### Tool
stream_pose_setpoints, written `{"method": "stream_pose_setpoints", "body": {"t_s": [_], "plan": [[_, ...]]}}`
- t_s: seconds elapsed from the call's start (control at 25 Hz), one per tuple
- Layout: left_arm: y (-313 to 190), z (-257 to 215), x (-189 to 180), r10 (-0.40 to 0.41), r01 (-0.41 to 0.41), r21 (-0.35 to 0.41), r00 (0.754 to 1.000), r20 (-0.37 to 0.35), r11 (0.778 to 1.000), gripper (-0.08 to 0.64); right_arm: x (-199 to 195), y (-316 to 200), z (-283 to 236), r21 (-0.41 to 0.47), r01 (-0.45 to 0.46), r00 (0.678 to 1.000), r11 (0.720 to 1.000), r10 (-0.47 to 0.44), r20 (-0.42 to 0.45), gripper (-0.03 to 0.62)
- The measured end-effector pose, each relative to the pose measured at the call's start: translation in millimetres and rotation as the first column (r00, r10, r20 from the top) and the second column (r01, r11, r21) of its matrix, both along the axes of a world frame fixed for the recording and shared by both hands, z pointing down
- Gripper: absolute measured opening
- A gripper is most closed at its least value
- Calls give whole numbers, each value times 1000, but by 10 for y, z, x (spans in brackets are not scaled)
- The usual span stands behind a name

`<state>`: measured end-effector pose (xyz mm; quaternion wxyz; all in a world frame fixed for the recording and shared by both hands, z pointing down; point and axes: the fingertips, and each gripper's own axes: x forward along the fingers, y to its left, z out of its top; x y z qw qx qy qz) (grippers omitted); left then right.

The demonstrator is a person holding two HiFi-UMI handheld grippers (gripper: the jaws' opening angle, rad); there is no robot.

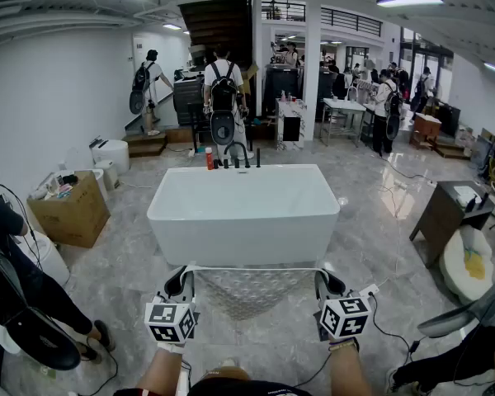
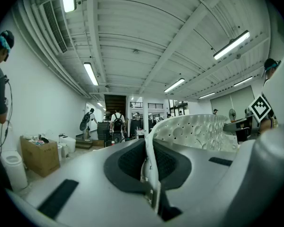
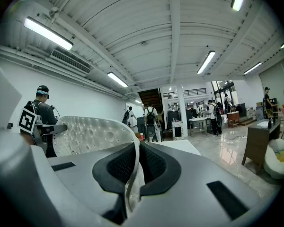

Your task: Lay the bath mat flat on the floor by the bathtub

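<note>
Head view has the pale, see-through rubber bath mat with a dimpled surface (image 1: pixel 246 291) stretched taut between the two grippers, at 6 o'clock from the white freestanding rectangular bathtub (image 1: pixel 243 213) and just on the near side of it. The left gripper (image 1: pixel 179 285) takes the mat's corner at 9 o'clock and the right gripper (image 1: pixel 330 284) the corner at 3 o'clock, so the mat's top edge runs as a straight line between them. In the left gripper view, the left gripper (image 2: pixel 149 167) has its jaws closed on a thin edge of the mat (image 2: pixel 194 131), which billows away toward 2 o'clock. The right gripper view shows the same: the right gripper (image 3: pixel 132 169) is clamped on the mat's edge, and the sheet (image 3: pixel 85 134) curves off toward 10 o'clock. By my reading the mat is picked up, spread to full width and lined up with the tub's long side, so positioning is largely done. What remains is to lower it onto the grey marble-tiled floor (image 1: pixel 124 279), let it settle flat without folds, and release both corners; it appears to hang clear of the tiles.
</note>
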<state>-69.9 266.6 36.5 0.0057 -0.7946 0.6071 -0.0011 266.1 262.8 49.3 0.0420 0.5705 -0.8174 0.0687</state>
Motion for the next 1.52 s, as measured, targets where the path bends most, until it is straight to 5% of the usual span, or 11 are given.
{"method": "stream_pose_setpoints", "body": {"t_s": [1.52], "plan": [[110, -85, -180, -15, 16, 23, 997, -69, 1000, 23, -176, -8, -92, 24, 44, 996, 999, -45, 80, 34]]}}
